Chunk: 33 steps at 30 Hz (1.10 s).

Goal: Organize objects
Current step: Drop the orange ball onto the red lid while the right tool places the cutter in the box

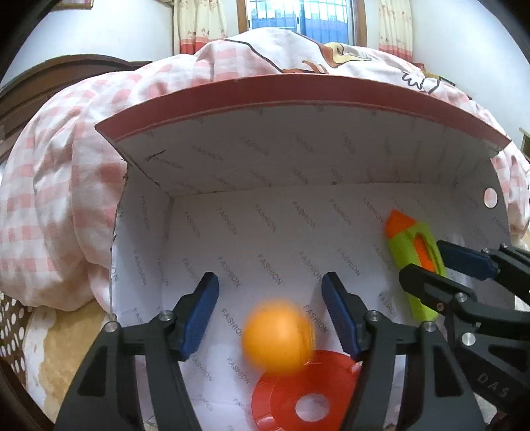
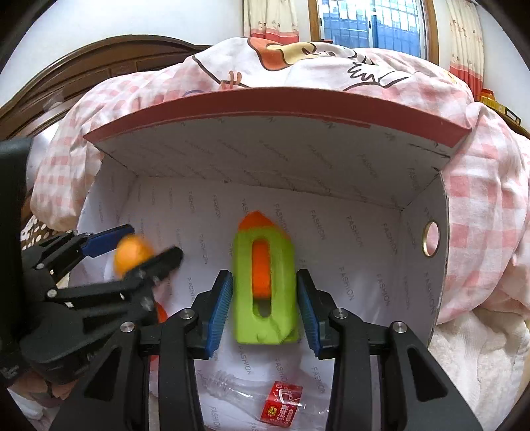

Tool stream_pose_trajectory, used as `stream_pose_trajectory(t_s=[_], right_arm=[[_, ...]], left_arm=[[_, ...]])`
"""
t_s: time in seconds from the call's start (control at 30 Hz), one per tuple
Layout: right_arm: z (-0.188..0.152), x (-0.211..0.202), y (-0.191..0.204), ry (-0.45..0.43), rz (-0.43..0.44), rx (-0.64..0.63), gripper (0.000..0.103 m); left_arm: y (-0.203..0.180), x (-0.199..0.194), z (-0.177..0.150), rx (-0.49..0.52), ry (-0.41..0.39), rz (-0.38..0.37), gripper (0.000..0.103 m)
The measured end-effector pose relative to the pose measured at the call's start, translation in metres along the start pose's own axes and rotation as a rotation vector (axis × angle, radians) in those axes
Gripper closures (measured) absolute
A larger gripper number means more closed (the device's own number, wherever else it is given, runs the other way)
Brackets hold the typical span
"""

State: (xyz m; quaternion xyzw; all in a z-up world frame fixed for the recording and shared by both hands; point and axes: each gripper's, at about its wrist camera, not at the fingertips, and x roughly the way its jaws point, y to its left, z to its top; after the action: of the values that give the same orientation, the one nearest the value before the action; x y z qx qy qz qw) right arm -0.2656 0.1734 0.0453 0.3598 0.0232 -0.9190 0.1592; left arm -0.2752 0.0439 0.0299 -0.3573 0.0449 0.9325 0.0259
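A white box point(image 1: 232, 232) with a red rim point(image 2: 265, 99) stands open on the bed. My left gripper point(image 1: 270, 311) is open over it; a blurred orange ball point(image 1: 278, 335) hangs free between its blue pads, above a red ring-shaped disc point(image 1: 308, 394). My right gripper point(image 2: 265, 305) is open, its pads just apart from a green and orange toy point(image 2: 265, 278) that hangs blurred between them. In the left wrist view the toy point(image 1: 414, 252) shows at right with the right gripper point(image 1: 430, 265). The right wrist view shows the left gripper point(image 2: 145, 245) and the ball point(image 2: 131, 253).
A clear plastic bottle with a red label point(image 2: 281, 401) lies on the box floor below the toy. A pink checked duvet point(image 1: 59, 205) is heaped behind and around the box. A wooden headboard point(image 2: 99, 63) and a window point(image 2: 371, 23) are behind.
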Motion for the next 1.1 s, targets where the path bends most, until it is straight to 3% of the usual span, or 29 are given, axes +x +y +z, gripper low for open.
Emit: stream_pose_trajectory(t_s=[0.1,0.2,0.5,1.1], right_arm=[[-0.001,-0.001,-0.001,-0.004,0.014,0.003,0.058],[-0.002,-0.005,-0.002,-0.013,0.018,0.015,0.047],[0.0,-0.03,0.004,-0.049,0.042,-0.004,0.033],[-0.04,-0.092,0.005,-0.038,0.087,0.038,0.033]], left_arm=[[-0.003,-0.001,0.0,0.011,0.006,0.023,0.037],[-0.002,-0.005,0.0,0.012,0.005,0.036,0.037],[0.003,-0.023,-0.009,-0.004,0.015,0.002,0.037],[0.01,-0.092,-0.046,-0.014,0.034,-0.082,0.037]])
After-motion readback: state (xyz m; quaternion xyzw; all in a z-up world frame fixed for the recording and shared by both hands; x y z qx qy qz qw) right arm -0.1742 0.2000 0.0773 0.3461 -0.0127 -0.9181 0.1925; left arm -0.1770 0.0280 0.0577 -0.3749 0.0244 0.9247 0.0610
